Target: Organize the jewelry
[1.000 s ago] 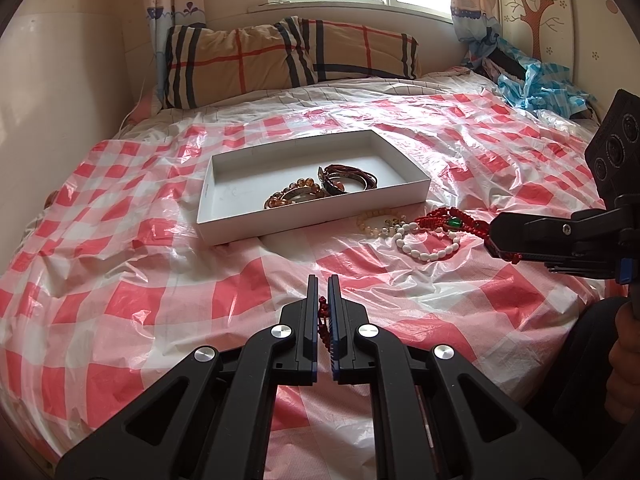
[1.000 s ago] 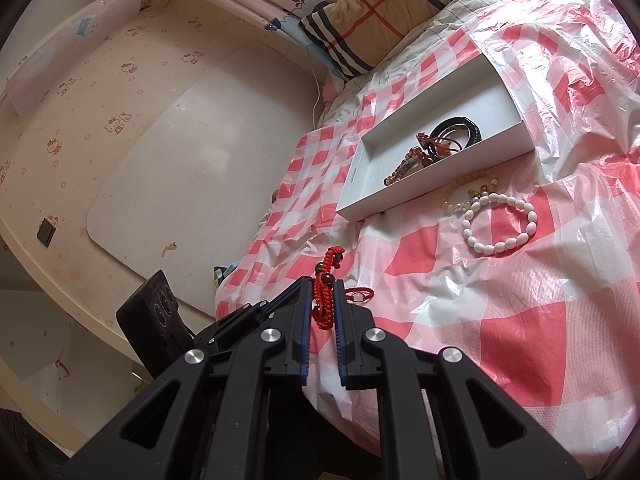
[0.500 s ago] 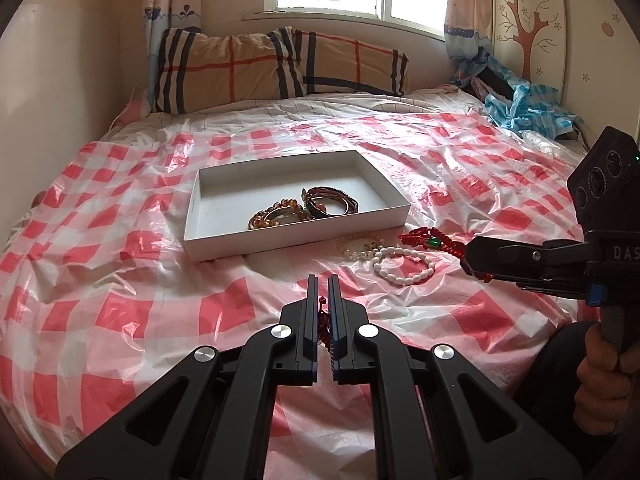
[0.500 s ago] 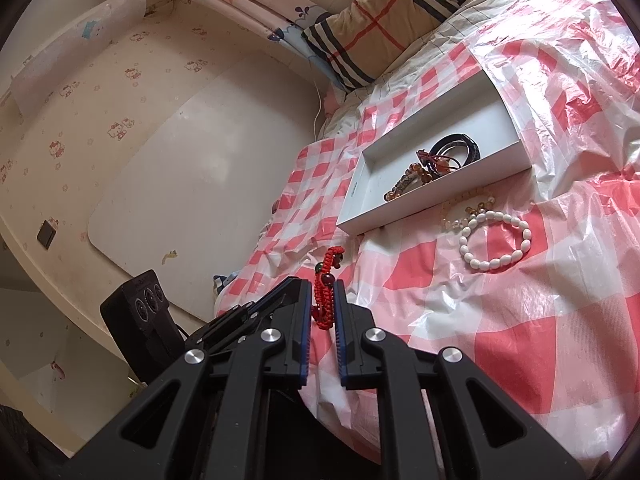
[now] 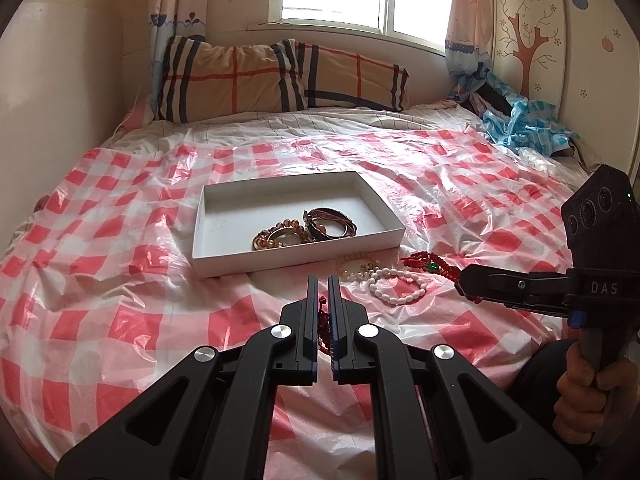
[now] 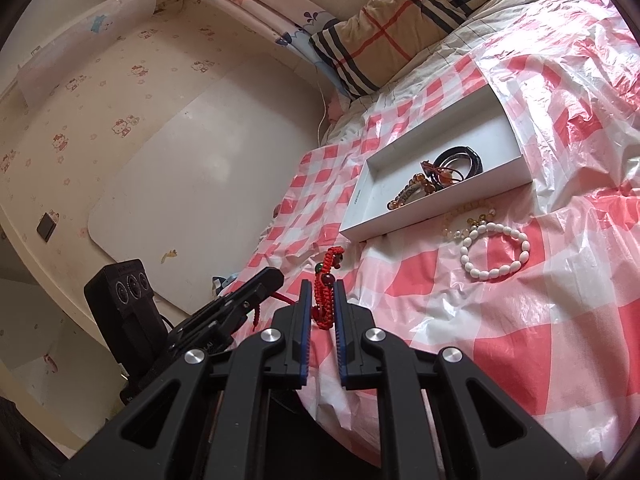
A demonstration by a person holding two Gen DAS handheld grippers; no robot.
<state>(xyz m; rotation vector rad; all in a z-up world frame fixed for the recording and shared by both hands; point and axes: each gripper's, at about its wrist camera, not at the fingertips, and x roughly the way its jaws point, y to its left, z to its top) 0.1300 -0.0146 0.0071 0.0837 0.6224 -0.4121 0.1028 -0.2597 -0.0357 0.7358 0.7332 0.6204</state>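
Note:
A red braided bracelet (image 6: 327, 280) with dark and green beads is pinched between both grippers above the bed's near edge. My right gripper (image 6: 322, 285) is shut on its braided body; the bracelet also shows in the left wrist view (image 5: 430, 265) sticking out of the right gripper. My left gripper (image 5: 323, 280) is shut on its thin red cord (image 5: 322, 322). A white box (image 5: 224, 204) on the bed holds an amber bead bracelet (image 5: 280, 235) and a dark band bracelet (image 5: 328, 222). A white bead bracelet (image 5: 396, 286) and a pale yellow bead bracelet (image 5: 354, 265) lie in front of the box.
The bed is covered with a crinkled red-and-white checked plastic sheet (image 5: 120, 280). A plaid pillow (image 5: 280, 76) lies at the head under the window. Blue cloth (image 5: 524, 124) is piled at the back right. A wall runs along the left.
Both grippers have pulled back and tilted up from the bed, still holding the red bracelet between them. The box and loose bracelets have not moved.

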